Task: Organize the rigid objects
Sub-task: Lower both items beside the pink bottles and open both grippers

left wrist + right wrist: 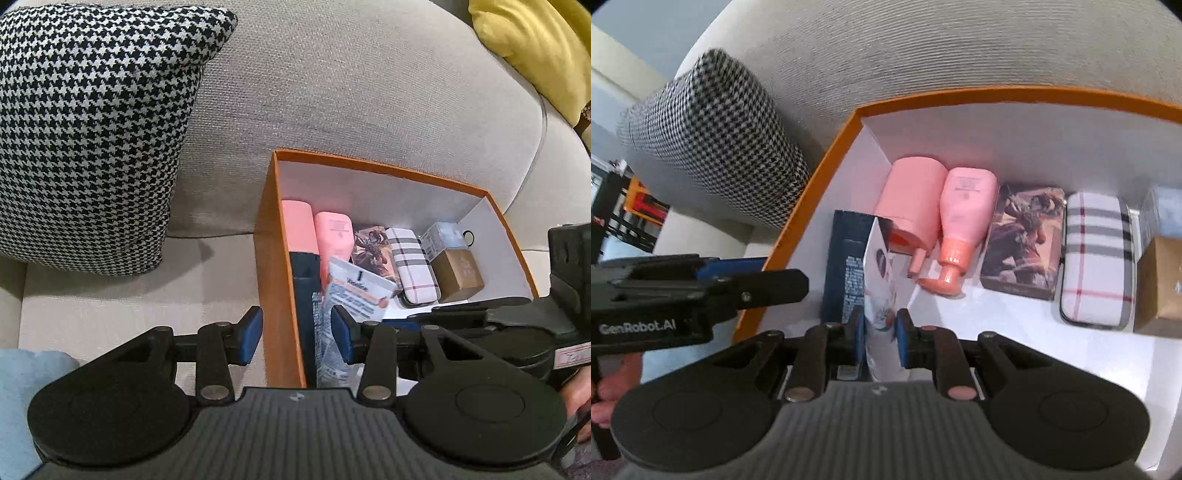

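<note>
Landmark: orange box (pixel 798 218), white inside, standing on a beige sofa (pixel 332 92).
Right gripper (pixel 881 332): jaws narrow, blue pads pressing both sides of a white printed packet (pixel 881 273), which stands on edge over the box's near left part.
Packet in left view: the white printed packet (pixel 356 291) sits just inside the box's left wall, tilted, with the right gripper's black frame reaching in from the right.
Left gripper (pixel 297 334): jaws partly apart, straddling the box's left wall, one pad outside and one inside; whether the pads touch the wall cannot be told.
Beside the packet: dark blue carton (pixel 846 273) against the left wall.
Row along the box's far side, left to right: pink case (pixel 912 206), pink pump bottle (pixel 964 218), picture box (pixel 1023 236), plaid case (pixel 1099 258), brown carton (pixel 1161 284).
Outside the box: houndstooth cushion (pixel 92 136) to its left, yellow cushion (pixel 535 40) beyond its far right.
Hand: fingers (pixel 613 391) wrap the left gripper's handle.
</note>
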### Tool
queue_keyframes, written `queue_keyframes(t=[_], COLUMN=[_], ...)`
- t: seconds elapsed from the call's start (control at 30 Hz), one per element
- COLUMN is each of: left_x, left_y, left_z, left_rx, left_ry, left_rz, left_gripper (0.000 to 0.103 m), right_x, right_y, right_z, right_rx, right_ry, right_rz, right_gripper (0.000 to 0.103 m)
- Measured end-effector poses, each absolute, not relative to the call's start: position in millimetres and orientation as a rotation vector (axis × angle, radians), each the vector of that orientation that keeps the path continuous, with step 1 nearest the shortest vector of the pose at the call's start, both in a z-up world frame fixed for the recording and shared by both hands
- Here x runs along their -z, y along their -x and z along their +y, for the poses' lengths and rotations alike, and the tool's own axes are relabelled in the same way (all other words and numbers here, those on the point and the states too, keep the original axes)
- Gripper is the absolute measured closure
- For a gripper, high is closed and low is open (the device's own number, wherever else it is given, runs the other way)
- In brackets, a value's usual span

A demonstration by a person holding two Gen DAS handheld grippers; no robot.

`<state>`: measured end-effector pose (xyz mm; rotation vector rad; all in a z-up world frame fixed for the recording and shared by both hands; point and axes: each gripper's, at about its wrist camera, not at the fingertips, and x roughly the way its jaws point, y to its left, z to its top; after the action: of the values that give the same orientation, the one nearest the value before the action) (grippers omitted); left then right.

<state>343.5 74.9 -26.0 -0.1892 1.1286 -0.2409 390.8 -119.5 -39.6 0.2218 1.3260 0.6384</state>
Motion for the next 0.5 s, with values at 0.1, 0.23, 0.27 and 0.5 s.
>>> queue_keyframes(t=[0.1, 0.23, 0.27, 0.5], left_x=[23, 19, 20, 26], left_y=[-343, -335, -334, -334], left_z=[76, 80, 81, 79], left_rx=[0.246, 0.244, 0.245, 0.25], left_ry=[0.18, 0.187, 0.194, 0.21], left_rz=[1.131, 1.131, 1.13, 1.14], left_gripper=[0.053, 0.054, 0.056, 0.058], right_x=[40, 38, 38, 47], right_y=[-394, -404, -405, -420], right_z=[-123, -136, -136, -140], right_rx=[-0.63, -0.647, -0.656, -0.611], right_ry=[-0.252, -0.268, -0.248, -0.234], right_rz=[1.345, 1.397, 1.407, 1.459], right_gripper=[0.085, 0.085, 0.085, 0.083])
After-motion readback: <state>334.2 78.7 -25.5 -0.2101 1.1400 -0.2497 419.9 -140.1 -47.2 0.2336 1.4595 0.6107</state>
